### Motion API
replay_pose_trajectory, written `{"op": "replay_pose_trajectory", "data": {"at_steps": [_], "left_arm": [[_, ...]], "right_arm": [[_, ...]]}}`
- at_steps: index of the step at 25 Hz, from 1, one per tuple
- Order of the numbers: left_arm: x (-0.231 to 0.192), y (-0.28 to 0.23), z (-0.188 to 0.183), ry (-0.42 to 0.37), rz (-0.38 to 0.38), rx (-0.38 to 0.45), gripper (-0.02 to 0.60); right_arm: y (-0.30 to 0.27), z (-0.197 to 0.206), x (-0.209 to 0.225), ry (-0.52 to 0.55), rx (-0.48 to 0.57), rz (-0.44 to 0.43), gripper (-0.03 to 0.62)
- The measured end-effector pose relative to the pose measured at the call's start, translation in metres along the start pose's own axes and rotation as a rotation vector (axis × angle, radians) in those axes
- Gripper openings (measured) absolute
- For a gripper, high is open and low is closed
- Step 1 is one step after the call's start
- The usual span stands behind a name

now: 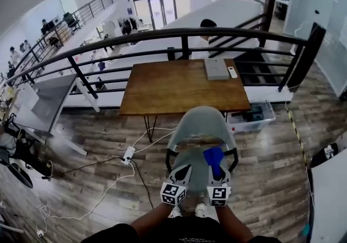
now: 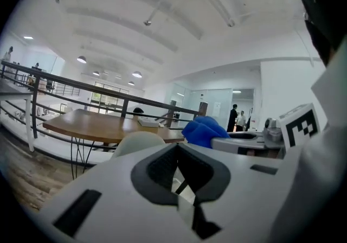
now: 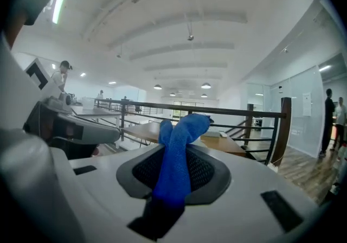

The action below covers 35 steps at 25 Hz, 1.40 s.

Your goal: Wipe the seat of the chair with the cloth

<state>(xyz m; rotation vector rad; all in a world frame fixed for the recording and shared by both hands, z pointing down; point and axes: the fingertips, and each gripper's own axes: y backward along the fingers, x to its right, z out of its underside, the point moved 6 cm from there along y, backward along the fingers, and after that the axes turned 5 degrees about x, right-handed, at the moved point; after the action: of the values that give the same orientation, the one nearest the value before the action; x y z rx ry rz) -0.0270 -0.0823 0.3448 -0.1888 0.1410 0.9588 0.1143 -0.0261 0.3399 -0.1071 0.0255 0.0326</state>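
The grey chair (image 1: pixel 199 128) stands right below me, its back toward the wooden table. In the head view both grippers hang over the seat (image 1: pixel 195 163). My right gripper (image 1: pixel 216 173) is shut on a blue cloth (image 1: pixel 213 157), which sticks out past its tips. In the right gripper view the cloth (image 3: pixel 181 128) rises folded from between the jaws of the right gripper (image 3: pixel 174 168). My left gripper (image 1: pixel 181 174) is beside it, shut with nothing in it. In the left gripper view the left gripper (image 2: pixel 177 155) points at the chair back (image 2: pixel 138 141), with the cloth (image 2: pixel 203 130) to the right.
A wooden table (image 1: pixel 179 87) with a grey flat case (image 1: pixel 217 68) and a remote (image 1: pixel 232 72) stands behind the chair, against a black railing (image 1: pixel 162 34). A plastic box (image 1: pixel 252 118) sits under the table. A power strip (image 1: pixel 128 154) and cables lie on the floor at left.
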Motion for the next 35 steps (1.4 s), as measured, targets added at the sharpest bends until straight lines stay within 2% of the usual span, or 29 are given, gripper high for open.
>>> {"op": "replay_pose_trajectory", "data": {"at_steps": [6, 14, 35], "left_arm": [[-0.004, 0.004, -0.038, -0.049, 0.027, 0.062, 0.002], [-0.018, 0.007, -0.069, -0.087, 0.009, 0.122, 0.002], [-0.041, 0.022, -0.070, -0.049, -0.060, 0.133, 0.002]], "right_arm": [[-0.006, -0.038, -0.009, 0.132, 0.055, -0.013, 0.091], [-0.015, -0.064, -0.012, 0.197, 0.128, -0.003, 0.090], [-0.031, -0.066, -0.032, 0.207, 0.118, -0.066, 0.091]]}}
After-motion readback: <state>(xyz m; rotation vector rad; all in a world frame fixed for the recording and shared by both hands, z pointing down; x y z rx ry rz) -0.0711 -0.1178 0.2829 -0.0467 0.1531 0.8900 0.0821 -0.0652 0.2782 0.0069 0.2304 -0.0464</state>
